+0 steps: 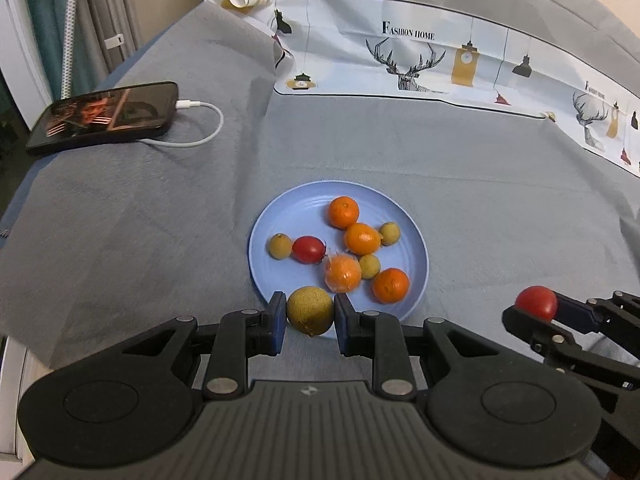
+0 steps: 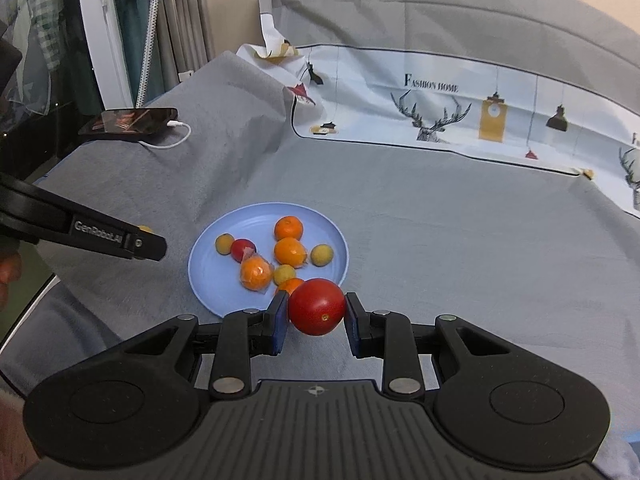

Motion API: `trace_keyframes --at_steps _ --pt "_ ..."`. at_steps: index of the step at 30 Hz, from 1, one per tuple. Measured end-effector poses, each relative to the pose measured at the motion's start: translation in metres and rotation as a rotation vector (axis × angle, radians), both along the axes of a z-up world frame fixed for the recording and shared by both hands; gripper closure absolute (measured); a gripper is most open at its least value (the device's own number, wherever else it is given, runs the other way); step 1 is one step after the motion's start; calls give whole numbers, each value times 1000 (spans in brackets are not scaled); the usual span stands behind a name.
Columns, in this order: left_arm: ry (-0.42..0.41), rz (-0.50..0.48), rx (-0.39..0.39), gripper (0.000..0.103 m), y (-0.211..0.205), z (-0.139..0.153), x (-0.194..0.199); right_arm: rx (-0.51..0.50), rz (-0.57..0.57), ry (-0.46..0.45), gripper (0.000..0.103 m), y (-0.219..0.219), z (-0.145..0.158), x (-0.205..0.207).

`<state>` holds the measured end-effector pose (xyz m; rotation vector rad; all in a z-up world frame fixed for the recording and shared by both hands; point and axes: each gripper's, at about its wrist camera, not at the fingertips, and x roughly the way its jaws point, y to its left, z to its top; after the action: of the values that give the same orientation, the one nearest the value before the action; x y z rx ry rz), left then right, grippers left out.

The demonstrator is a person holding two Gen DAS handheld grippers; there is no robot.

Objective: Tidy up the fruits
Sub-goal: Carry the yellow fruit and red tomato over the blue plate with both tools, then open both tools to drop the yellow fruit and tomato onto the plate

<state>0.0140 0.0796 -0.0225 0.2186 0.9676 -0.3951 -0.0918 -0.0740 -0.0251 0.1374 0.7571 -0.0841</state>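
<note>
The left gripper points steeply down toward the near rim of the round pale-blue plate, its black linkage arms drawn in and its blue pads pressed on either side of a small round yellow-green fruit — the fruit is clamped clear of the grey cloth, just over the plate's near edge. The right gripper tilts down less sharply, off to the right of the plate, and is closed on a glossy red tomato held between its own blue pads. From the left wrist view that same tomato shows at the tips of the right gripper, level with the plate's near side and well apart from it.

On the plate lie four orange mandarins — one, the wrapped mandarin, in clear film — three small yellow-green fruits, and a second red tomato. A black phone with a white cable rests far left on the cloth.
</note>
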Motion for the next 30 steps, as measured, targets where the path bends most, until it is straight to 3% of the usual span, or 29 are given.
trace_keyframes --at_steps 14,24,26,27,28,29,30 --pt "57 -11 43 75 -30 -53 67 28 2 69 72 -19 -44 77" --pt "73 -19 74 75 -42 -79 93 40 28 94 72 -23 -66 108" --pt "59 -37 71 60 -43 -80 94 57 39 102 71 -23 -70 114" --pt "52 -37 72 35 -43 -79 95 69 37 100 70 -25 -71 116" --pt "31 -28 68 13 -42 -75 94 80 36 101 58 -25 -70 117" --pt "4 -21 59 6 -40 -70 91 88 38 102 41 -26 -69 117" --pt "-23 -21 44 1 -37 -63 88 90 29 98 34 -27 -66 115"
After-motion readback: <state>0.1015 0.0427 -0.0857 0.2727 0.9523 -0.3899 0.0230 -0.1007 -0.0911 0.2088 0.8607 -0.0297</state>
